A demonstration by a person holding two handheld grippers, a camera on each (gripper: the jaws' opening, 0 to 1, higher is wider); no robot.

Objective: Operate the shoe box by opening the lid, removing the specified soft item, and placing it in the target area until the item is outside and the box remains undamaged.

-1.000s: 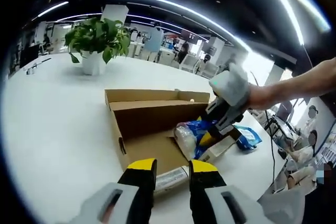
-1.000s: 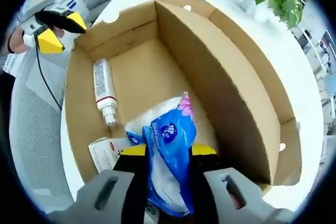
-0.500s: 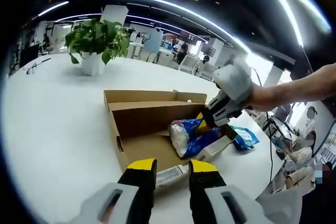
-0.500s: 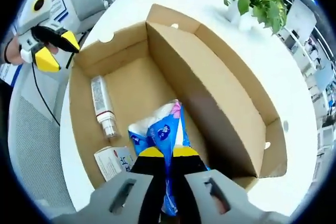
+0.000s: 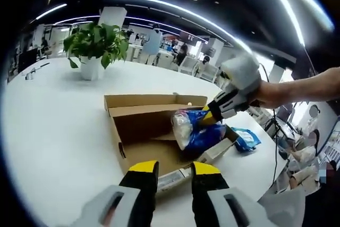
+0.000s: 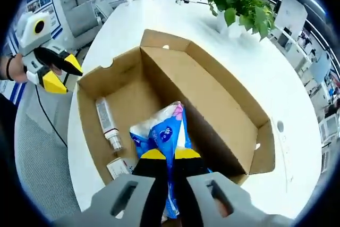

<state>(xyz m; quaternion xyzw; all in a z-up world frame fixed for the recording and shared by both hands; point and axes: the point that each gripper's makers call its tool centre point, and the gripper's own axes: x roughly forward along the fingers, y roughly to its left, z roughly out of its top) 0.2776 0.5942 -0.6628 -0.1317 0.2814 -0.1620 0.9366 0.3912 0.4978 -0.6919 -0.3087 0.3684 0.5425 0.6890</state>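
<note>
Cardboard shoe box (image 6: 212,99) stands open on the white table (image 5: 48,126), with its lid folded back on the far side toward the potted plant (image 5: 95,43). Your right gripper (image 6: 169,155) has its yellow-tipped fingers pressed tightly together on the blue and white soft pack (image 6: 164,131), so that almost no gap is left between them. In the left gripper view, you see the right gripper (image 5: 226,104) come in from the right, with your hand and forearm behind it, and the soft pack (image 5: 194,128) hangs from it above the inside of the box (image 5: 143,123), lifted clear of the box floor but not beyond the walls. Inside the box, a white tube (image 6: 108,124) lies flat on the floor near the left wall, and a small white carton (image 6: 119,167) lies just beside it at the near corner. Your left gripper (image 5: 174,173) has its fingers parallel with a clear gap between them, and it holds nothing; it hovers at the near end of the box, apart from the pack. In the right gripper view the left gripper (image 6: 53,70) is outside the box, beside its left wall. Another blue packet (image 5: 247,139) lies on the table to the right of the box.
</note>
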